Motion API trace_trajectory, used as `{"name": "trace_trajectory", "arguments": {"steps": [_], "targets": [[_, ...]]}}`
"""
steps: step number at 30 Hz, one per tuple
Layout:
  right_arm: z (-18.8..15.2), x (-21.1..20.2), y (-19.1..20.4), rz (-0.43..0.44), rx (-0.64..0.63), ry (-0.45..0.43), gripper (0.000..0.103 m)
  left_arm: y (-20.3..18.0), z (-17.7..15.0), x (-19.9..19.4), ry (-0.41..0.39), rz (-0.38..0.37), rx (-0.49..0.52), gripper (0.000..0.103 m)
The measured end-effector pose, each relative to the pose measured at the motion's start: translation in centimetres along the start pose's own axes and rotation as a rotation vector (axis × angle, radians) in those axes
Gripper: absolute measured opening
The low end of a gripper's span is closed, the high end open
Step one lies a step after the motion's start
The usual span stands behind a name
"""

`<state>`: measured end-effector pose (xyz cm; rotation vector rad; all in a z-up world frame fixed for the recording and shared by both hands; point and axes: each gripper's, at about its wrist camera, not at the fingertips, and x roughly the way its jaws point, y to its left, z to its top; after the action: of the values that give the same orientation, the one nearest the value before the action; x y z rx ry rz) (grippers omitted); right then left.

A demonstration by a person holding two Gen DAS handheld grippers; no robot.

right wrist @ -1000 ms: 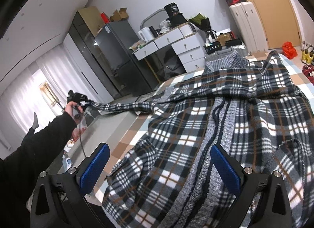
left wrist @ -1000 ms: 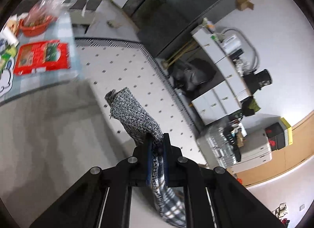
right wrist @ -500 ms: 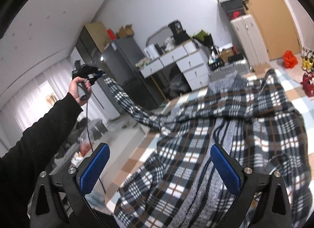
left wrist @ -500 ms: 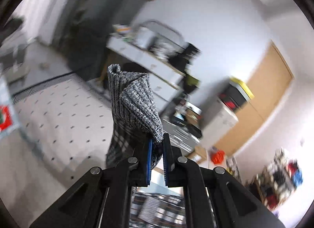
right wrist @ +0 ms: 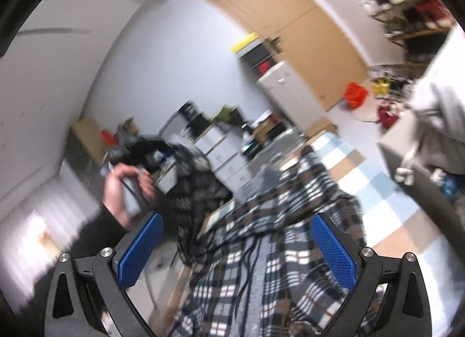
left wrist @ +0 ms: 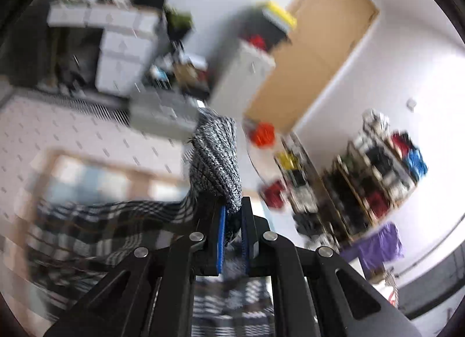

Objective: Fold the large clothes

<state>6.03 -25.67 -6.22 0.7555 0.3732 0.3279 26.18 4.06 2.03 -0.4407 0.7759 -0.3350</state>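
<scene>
Writing is too blurred to read; left gripper pinches plaid garment's knit cuff, right gripper spread wide, holding nothing

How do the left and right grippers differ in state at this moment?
The left gripper is shut on the grey knit cuff of the plaid garment; the right gripper is open and holds nothing. The left lifts its sleeve up; the right hangs above the spread cloth. Both have blue pads.
</scene>
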Motion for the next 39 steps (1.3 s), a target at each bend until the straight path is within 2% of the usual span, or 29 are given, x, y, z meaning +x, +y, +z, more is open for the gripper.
{"name": "trace_trajectory", "arguments": {"steps": [1, 4, 9, 13, 15, 18, 20, 22, 26, 28, 30, 32, 34, 36, 37, 39], "targets": [[0.2, -0.3, -0.5, 0.012, 0.023, -0.007, 0.103, -0.5, -2.0, 2.7, 0.053, -0.008, 0.0, 0.004], [1.0, -1.1, -1.2, 0.039, 0.055, -0.045, 0.103, -1.1, -6.8, 8.0, 0.141, 0.01, 0.024, 0.004], [1.7, -2.3, -1.2, 0.077, 0.058, -0.102, 0.103, -1.0, -12.6, 12.9, 0.22, 0.065, 0.071, 0.004], [1.4, -2.4, -0.8, 0.092, 0.038, -0.087, 0.103, -2.0, -13.8, 13.0, 0.22, 0.078, 0.177, 0.004], [1.2, -2.0, -0.6, 0.102, 0.031, -0.075, 0.103, -5.1, -13.0, 13.3, 0.237, 0.052, 0.213, 0.004], [0.9, -2.0, -0.3, 0.112, 0.033, -0.062, 0.103, -5.6, -12.8, 14.6, 0.375, -0.002, 0.249, 0.009], [0.7, -1.9, -0.3, 0.107, 0.03, -0.059, 0.103, -5.3, -13.5, 14.2, 0.439, -0.022, 0.273, 0.013], [0.7, -1.9, -0.6, 0.103, 0.035, -0.059, 0.103, -5.4, -14.3, 13.5, 0.505, -0.075, 0.298, 0.013], [0.6, -2.0, -0.9, 0.094, 0.06, -0.063, 0.103, -2.6, -14.9, 9.8, 0.57, -0.131, 0.349, 0.013], [0.5, -1.9, -0.8, 0.094, 0.069, -0.059, 0.103, -0.9, -13.2, 7.9, 0.521, -0.11, 0.345, 0.013], [0.4, -1.8, -0.6, 0.092, 0.07, -0.055, 0.103, 1.2, -10.6, 6.5, 0.409, -0.03, 0.33, 0.016], [0.2, -1.6, -0.4, 0.094, 0.063, -0.049, 0.103, 4.7, -8.1, 5.6, 0.333, 0.045, 0.268, 0.046], [0.0, -1.3, -0.2, 0.095, 0.05, -0.04, 0.103, 8.4, -6.4, 5.0, 0.271, 0.096, 0.175, 0.048], [-0.2, -1.1, 0.1, 0.089, 0.033, -0.032, 0.103, 12.0, -5.9, 4.7, 0.263, 0.084, 0.054, 0.048], [-0.3, -1.1, 0.2, 0.087, 0.028, -0.031, 0.103, 13.5, -6.3, 5.1, 0.289, 0.074, 0.007, 0.048], [-0.4, -1.1, 0.3, 0.087, 0.019, -0.03, 0.103, 15.5, -7.7, 6.7, 0.365, 0.103, -0.027, 0.048]]}}
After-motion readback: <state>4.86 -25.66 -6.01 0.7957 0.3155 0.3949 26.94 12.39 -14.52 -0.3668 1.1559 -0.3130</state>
